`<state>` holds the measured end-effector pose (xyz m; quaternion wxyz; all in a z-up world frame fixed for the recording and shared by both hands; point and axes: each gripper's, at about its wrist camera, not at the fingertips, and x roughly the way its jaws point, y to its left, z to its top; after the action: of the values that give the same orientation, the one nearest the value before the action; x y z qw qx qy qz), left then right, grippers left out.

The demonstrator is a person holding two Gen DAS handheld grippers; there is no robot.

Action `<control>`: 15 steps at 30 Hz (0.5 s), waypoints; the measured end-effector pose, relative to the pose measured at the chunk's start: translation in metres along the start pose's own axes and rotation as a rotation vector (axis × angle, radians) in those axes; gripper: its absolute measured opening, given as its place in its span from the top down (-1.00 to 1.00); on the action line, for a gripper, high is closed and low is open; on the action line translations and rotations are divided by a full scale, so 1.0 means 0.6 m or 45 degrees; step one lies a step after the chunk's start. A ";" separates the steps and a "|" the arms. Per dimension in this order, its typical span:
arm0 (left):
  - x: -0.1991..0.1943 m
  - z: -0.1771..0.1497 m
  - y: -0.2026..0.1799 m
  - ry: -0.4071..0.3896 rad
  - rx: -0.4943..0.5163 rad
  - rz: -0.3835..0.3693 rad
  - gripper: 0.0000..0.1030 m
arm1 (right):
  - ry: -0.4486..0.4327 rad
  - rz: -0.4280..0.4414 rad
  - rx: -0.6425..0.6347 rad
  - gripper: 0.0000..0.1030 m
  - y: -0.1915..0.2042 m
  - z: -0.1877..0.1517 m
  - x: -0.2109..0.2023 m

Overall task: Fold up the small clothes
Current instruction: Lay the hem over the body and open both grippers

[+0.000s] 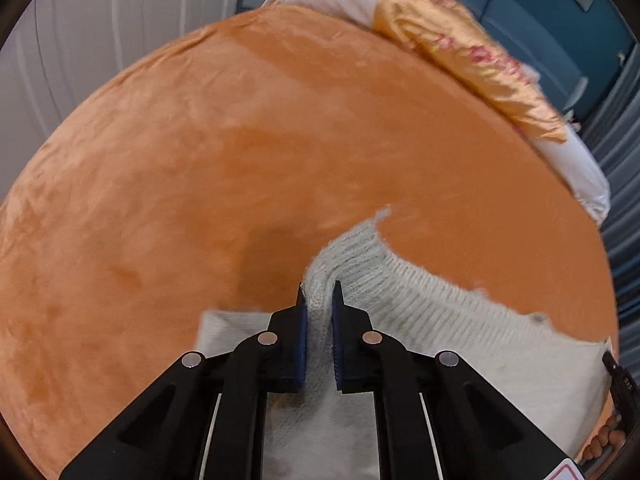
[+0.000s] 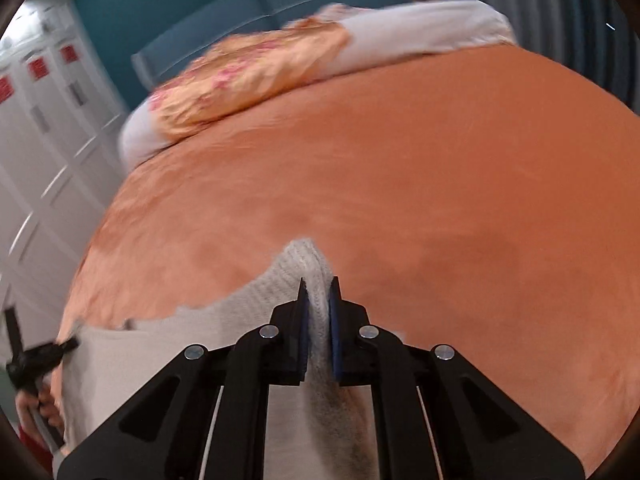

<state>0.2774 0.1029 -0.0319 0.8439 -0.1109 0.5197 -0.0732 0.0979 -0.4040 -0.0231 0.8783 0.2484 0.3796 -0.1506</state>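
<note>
Left gripper [image 1: 319, 300] and right gripper [image 2: 319, 296] each pinch the white knit sweater [image 1: 420, 308] over the orange bedspread [image 1: 280, 140]; folding barely begun, judging by the spread.

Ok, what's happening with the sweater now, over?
Left gripper and right gripper both shut on sweater. Sweater stretched between them over bed. Nothing blocking.

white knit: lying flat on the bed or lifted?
Lifted, stretched out. Left tool and right tool each pinch a ribbed corner of the knit, which hangs between them above the orange bedspread.
</note>
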 end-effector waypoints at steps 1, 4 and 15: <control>0.018 -0.005 0.009 0.034 -0.018 0.023 0.85 | 0.064 -0.040 0.021 0.86 -0.015 -0.012 0.029; 0.039 -0.013 0.022 0.038 -0.056 0.037 0.81 | 0.128 -0.092 -0.006 0.85 -0.027 -0.037 0.066; -0.153 -0.099 -0.172 -0.197 0.211 -0.121 0.22 | 0.061 0.312 -0.353 0.74 0.249 -0.132 -0.093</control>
<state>0.1820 0.0189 0.0482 0.8833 -0.0705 0.4395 -0.1470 0.0817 -0.2319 0.0199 0.9066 0.1730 0.3845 0.0174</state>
